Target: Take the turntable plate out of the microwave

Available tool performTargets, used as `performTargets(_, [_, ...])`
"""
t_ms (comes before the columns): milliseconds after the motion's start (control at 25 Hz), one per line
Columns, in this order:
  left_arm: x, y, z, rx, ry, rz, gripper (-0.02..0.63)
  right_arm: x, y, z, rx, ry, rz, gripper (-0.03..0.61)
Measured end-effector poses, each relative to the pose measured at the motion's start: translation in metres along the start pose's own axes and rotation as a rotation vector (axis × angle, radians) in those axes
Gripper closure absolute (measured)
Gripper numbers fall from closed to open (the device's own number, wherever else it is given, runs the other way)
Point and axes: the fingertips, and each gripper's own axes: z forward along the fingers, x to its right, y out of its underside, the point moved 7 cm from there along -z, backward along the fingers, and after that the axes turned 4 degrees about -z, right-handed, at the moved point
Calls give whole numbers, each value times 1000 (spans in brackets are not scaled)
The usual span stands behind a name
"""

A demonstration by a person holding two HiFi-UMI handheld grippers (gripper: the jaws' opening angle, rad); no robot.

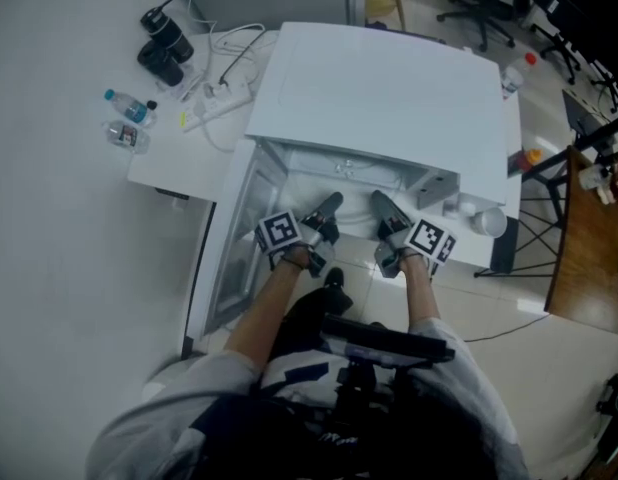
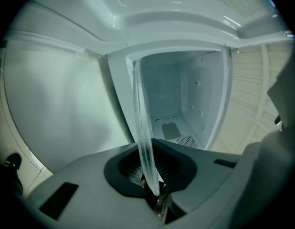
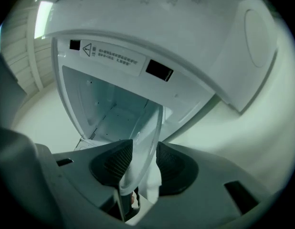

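Observation:
The clear glass turntable plate (image 2: 142, 123) stands edge-on between my left gripper's (image 2: 151, 162) dark pads, which are shut on its rim. In the right gripper view the same plate (image 3: 146, 140) passes between the two pads of my right gripper (image 3: 143, 160). It leans on the left pad and a gap shows beside the right pad, so these jaws stand open. In the head view both grippers, left (image 1: 327, 208) and right (image 1: 381, 206), sit at the mouth of the white microwave (image 1: 389, 88). Behind the plate the cavity (image 2: 183, 104) is bare.
The microwave door (image 1: 237, 243) hangs open at the left. On the white table (image 1: 169, 168) beside it are a power strip (image 1: 214, 103), water bottles (image 1: 129, 118) and a black jug (image 1: 164, 43). A wooden desk (image 1: 589, 238) and office chairs (image 1: 479, 3) stand at the right.

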Motion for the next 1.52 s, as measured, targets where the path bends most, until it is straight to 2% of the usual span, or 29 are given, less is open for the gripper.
performTargets(120, [-1,6,-4,-37,-4,12,586,0,-1,11,-33,-32,3,417])
performTargets(160, [-2,8,-6,-41,-14,8,586,0,-2,13,-39,-20,-18,432])
performTargets(200, [-2,9,-7,-44,-21,5,586,-1,-2,14,-38,-10,-32,496])
performTargets(360, [-2,11,-10,-41,-17,15,584,-2,4,10,-7,7,-41,512])
performTargets(560, [-5,7,-15,-3,-98,106,566,-5,9,0,27,-2,-31,529])
performTargets(680, [-4,2,-7,81,-23,39,566,-9,17,1,9,-32,-20,526])
performTargets(800, [0,-5,1,135,51,-12,569,-11,22,-2,4,-22,-42,525])
performTargets(840, [0,-8,1,133,45,15,569,-14,24,-2,6,-27,-46,523])
performTargets(960, [-6,-13,-14,96,-99,201,565,-19,29,-3,3,-43,-83,510])
performTargets(1000, [-7,-11,-17,94,-122,210,563,-20,31,-5,2,-49,-92,508])
performTargets(1080, [-7,-4,-22,106,-121,181,563,-22,35,-8,5,-54,-105,500])
performTargets(1200, [-4,5,-23,111,-54,144,563,-24,41,-13,13,-57,-113,497])
performTargets(1520, [0,21,-33,103,-23,186,558,-27,51,-30,8,-52,-164,494])
